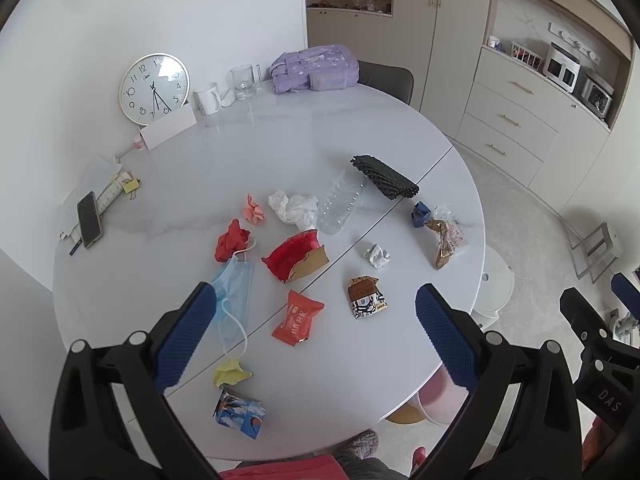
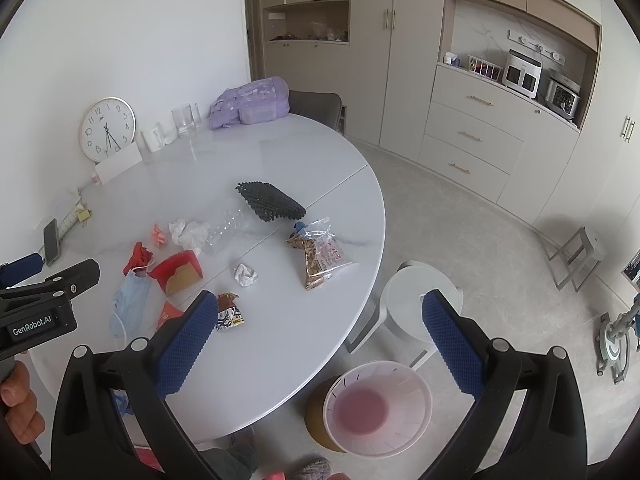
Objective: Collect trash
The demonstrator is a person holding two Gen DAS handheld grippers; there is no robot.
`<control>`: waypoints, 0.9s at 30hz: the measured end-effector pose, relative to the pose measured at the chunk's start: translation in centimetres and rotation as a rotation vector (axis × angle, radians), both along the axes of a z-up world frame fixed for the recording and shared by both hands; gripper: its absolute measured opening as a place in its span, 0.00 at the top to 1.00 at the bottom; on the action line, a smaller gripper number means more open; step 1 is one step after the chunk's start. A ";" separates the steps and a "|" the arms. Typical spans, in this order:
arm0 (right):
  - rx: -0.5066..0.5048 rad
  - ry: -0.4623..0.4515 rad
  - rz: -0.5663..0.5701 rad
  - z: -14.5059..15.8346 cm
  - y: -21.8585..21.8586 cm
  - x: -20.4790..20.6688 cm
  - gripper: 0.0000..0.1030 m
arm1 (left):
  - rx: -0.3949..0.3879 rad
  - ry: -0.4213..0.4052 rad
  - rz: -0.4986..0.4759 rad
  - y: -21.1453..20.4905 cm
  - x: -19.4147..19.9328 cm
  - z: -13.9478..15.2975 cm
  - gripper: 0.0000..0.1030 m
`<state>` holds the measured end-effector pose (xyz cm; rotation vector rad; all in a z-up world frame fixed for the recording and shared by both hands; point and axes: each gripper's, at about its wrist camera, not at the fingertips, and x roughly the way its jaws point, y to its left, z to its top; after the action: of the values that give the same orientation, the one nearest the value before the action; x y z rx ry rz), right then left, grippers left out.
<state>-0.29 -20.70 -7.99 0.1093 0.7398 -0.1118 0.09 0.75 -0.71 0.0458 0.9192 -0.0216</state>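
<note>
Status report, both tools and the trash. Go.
Left tool open, empty, above the table. Right tool open, empty. Trash, red wrapper included, uncollected on table. Pink bin on floor, nothing blocking.

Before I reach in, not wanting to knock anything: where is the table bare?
Bare: the stretch of table between clock, purple backpack and black mat. Crowded: the middle, from face mask to snack bag.

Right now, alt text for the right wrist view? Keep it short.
The open, empty right gripper hovers over the near edge of a round white table strewn with trash: a snack bag, a crumpled white paper ball, a blue face mask, a clear plastic bottle. A pink-bottomed bin stands on the floor below, and the left gripper enters from the left.
</note>
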 end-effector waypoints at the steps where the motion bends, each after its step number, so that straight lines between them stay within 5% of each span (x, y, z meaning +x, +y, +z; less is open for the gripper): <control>1: 0.000 0.000 0.000 0.0 0.0 0.0 0.02 | 0.000 0.000 0.001 0.0 0.0 0.0 0.07; 27: 0.001 0.014 0.006 -0.6 0.1 0.4 0.02 | -0.001 0.001 0.013 0.1 0.2 0.2 0.07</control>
<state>0.11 -20.65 -8.58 0.1071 0.7539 -0.1062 0.32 0.87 -0.54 0.0393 0.9204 -0.0103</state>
